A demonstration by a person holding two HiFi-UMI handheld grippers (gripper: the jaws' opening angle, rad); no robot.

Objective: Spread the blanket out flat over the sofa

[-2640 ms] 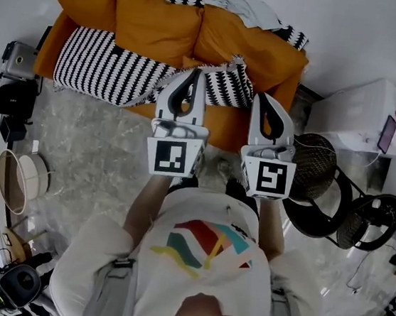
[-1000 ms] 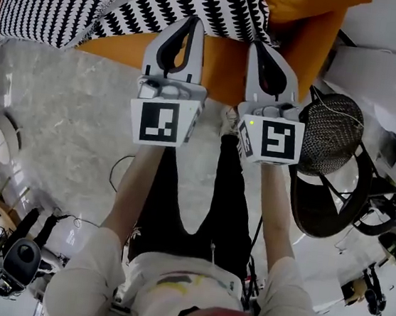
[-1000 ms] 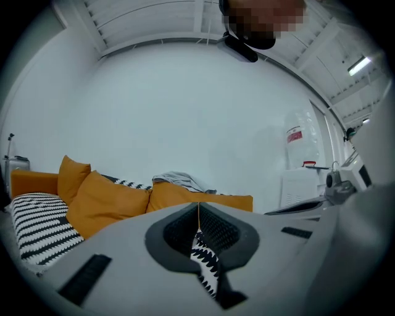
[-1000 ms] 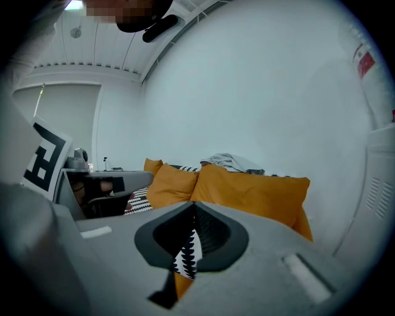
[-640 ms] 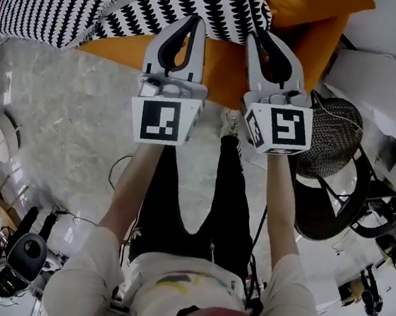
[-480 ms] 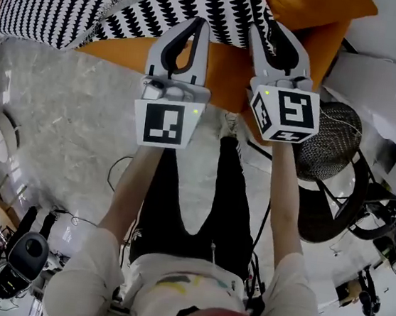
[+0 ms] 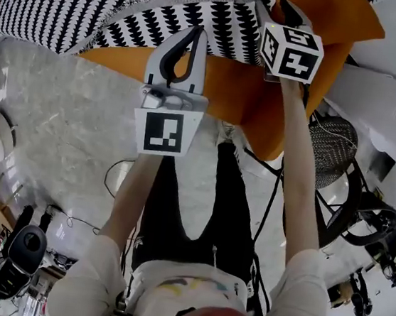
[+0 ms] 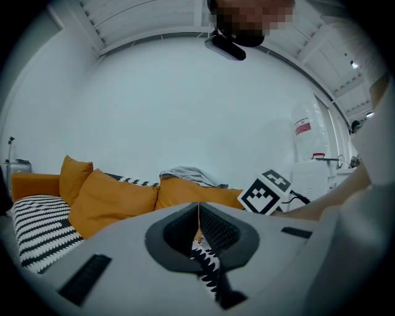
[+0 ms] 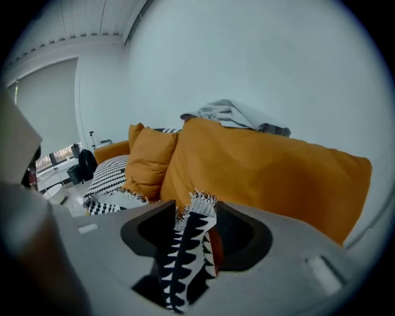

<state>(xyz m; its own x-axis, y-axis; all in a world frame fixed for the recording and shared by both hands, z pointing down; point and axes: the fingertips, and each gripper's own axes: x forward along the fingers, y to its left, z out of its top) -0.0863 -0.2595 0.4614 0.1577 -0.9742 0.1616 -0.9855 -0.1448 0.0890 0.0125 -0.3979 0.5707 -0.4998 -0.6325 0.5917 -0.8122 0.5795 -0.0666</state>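
right tongs (image 7: 279,12) farther forward, opening, blanket (image 7: 73,9) between

Head view, person's legs (image 7: 184,209) from centre down to 6 o'clock.
- Sofa (image 7: 234,94) across 12 o'clock, front edge toward centre.
- Blanket (image 7: 74,2) on the seat, running from 10 o'clock to 1 o'clock.
- Cushions (image 8: 117,197) behind the blanket, against the backrest. A cloth (image 8: 185,176) lies on top of the backrest.
- Floor (image 7: 59,122) before the sofa, 9 round to 6 o'clock.
- Cable (image 7: 113,175) on the floor, just left of the legs.
- Woven chair (image 7: 331,149) at 3 o'clock, just beside the sofa's right end.
- Equipment (image 7: 16,267) on the floor at 7 o'clock.
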